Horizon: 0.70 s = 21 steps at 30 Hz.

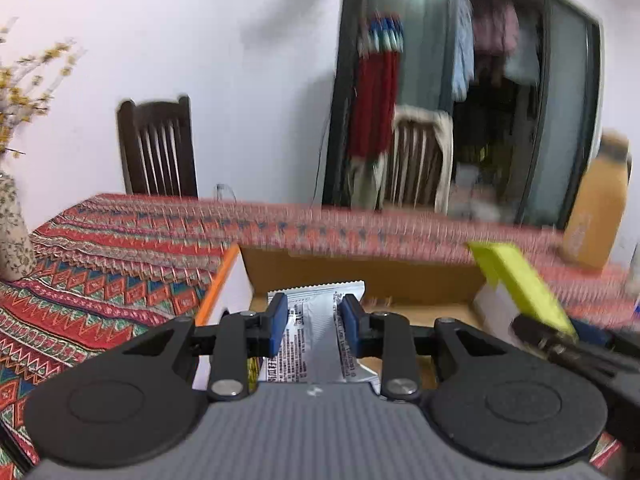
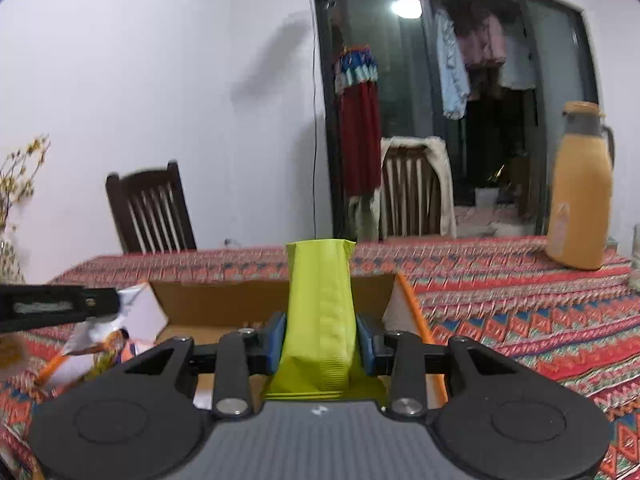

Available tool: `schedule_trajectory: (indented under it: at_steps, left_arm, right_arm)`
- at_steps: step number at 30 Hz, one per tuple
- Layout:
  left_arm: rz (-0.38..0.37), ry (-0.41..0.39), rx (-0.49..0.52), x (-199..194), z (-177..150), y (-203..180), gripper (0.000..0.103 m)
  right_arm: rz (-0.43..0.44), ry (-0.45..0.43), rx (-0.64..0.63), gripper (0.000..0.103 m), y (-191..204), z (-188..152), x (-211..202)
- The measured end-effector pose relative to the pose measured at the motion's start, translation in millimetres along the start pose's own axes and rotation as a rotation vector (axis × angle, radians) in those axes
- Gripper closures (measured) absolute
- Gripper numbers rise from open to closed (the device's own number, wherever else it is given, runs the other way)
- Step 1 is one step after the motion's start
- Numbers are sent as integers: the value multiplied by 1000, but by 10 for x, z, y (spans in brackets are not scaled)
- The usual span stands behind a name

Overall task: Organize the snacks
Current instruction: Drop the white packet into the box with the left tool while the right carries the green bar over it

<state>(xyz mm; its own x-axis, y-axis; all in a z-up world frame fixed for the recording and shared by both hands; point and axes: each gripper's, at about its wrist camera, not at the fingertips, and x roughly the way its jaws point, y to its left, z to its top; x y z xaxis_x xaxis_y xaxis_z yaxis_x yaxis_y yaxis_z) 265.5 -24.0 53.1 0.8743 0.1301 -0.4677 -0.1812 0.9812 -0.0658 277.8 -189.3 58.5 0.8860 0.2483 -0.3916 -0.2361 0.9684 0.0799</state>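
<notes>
My left gripper (image 1: 313,322) is shut on a silver snack packet (image 1: 316,336) with printed text, held over the open cardboard box (image 1: 360,276) with orange-edged flaps. My right gripper (image 2: 321,344) is shut on a yellow-green snack packet (image 2: 322,304), held upright over the same box (image 2: 224,300). In the left wrist view the yellow-green packet (image 1: 520,284) and the right gripper show at the right. In the right wrist view the left gripper's finger (image 2: 60,304) with the silver packet (image 2: 100,328) shows at the left.
The box sits on a table with a red patterned cloth (image 2: 520,300). An orange jug (image 2: 580,192) stands at the back right, a floral vase (image 1: 12,232) at the left. Two wooden chairs (image 2: 152,212) stand behind the table.
</notes>
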Motion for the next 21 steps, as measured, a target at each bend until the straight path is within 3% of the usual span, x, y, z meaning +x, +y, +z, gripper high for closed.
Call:
schedule_trajectory:
  at_steps: [4,5,6,7,8,9,10,13,21]
  left_arm:
    - [2,58,-18,140,-80,71,70]
    - [-4,59,-22,137,-98,91,61]
    - [-5,55,-26,124,-109,103,43]
    - [7,42,-31,96,-117,110,32]
    - [17,26,-37,66,-114,136,12]
    - [25,7,-46,29,-119,148,0]
    - [30,-10,-58,5,-113,184,0]
    - [30,-9,-101,-21,-101,266,0]
    - [54,3,-118,-46,-40,266,0]
  right_arm:
    - [-16,41,-10,66,45,-80,96]
    - [-19,56,-13,66,57,-102,111]
    - [-18,66,-16,66,63,-122,109]
    - [-20,63,-17,58,75,-143,92]
    - [-32,58,-13,50,78,-148,78]
    - [-41,51,-10,33,49,-150,46]
    - [-54,42,-5,18,41,-154,24]
    - [-81,28,22,2,-12,-151,-5]
    - [-79,-3,47,0,-68,-140,-72]
